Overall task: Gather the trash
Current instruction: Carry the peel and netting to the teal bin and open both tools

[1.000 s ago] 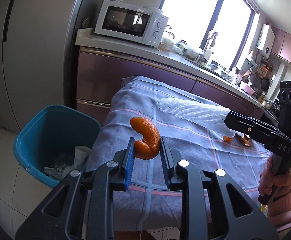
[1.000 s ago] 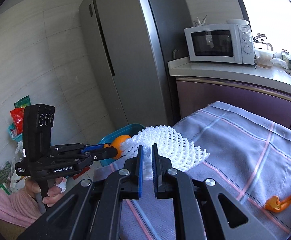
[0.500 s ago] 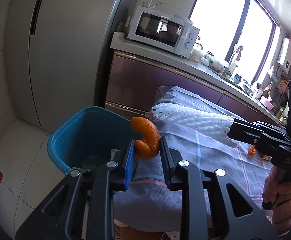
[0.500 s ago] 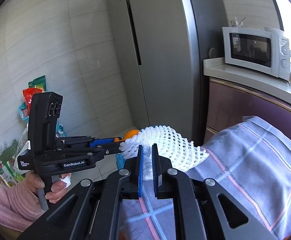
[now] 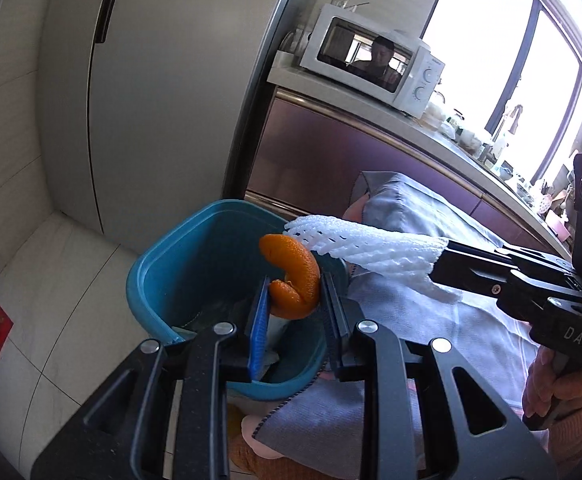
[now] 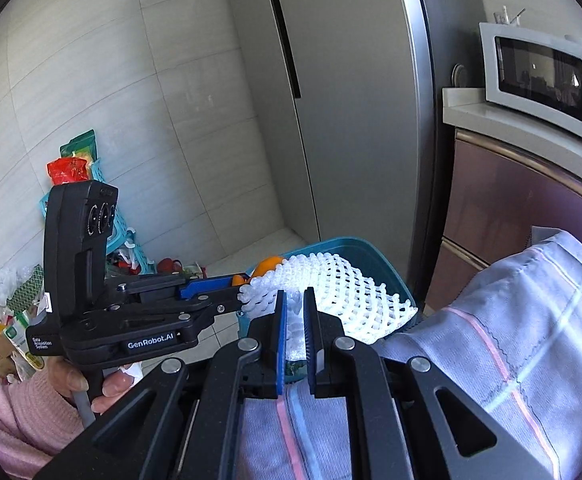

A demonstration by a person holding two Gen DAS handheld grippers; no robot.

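While over bin [image 5: 151, 276]: gripper-clamped peel [image 5: 293, 280], foam net [image 6: 331, 288].

Daylit; window [image 5: 503, 68] glare blown out; fisheye-warped, dark corners.

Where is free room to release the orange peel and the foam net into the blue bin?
The blue bin is open at its far side, towards the fridge. Its near side is crowded: orange peel, foam net, both grippers, the cloth's edge.
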